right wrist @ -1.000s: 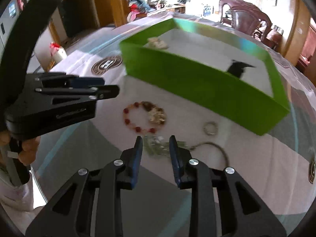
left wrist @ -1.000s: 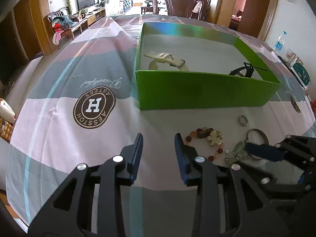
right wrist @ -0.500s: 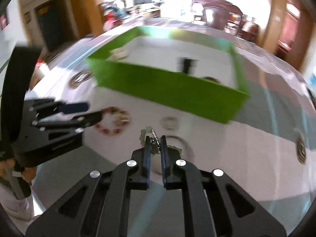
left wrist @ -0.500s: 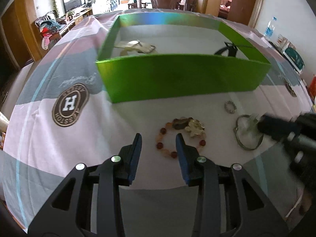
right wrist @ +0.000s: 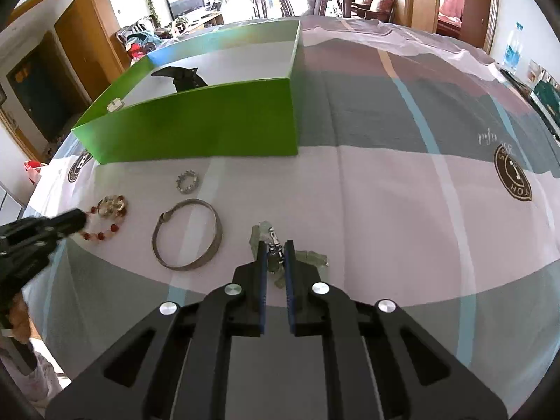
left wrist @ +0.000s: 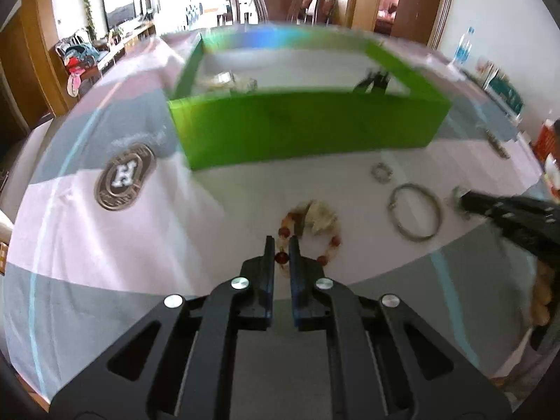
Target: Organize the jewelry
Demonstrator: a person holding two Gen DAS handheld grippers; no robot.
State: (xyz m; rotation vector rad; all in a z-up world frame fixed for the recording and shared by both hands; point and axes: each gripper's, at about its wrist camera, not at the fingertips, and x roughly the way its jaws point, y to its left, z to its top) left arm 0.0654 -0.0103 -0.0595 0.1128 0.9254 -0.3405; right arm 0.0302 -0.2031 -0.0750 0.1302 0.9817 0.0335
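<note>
I have both grippers pinched onto jewelry lying on a cloth-covered table in front of a green box.

My left gripper (left wrist: pixel 282 245) has its jaws nearly together around a red bead of the beaded bracelet (left wrist: pixel 309 225), which lies flat on the patterned tablecloth (left wrist: pixel 105 245). My right gripper (right wrist: pixel 274 249) is clamped the same way on the pale green stone bracelet (right wrist: pixel 308 257), pinching its small metal clasp between the blue pads. Between the two pieces lies a silver bangle (right wrist: pixel 187 234), touching neither, and a small silver ring (right wrist: pixel 188 182) sits just beyond it, nearer the green box (right wrist: pixel 210 122). The box stands open on the cloth behind everything; inside I see a black item (right wrist: pixel 182 75) and a pale cream piece (left wrist: pixel 227 82), both too blurred for me to identify further.
</note>
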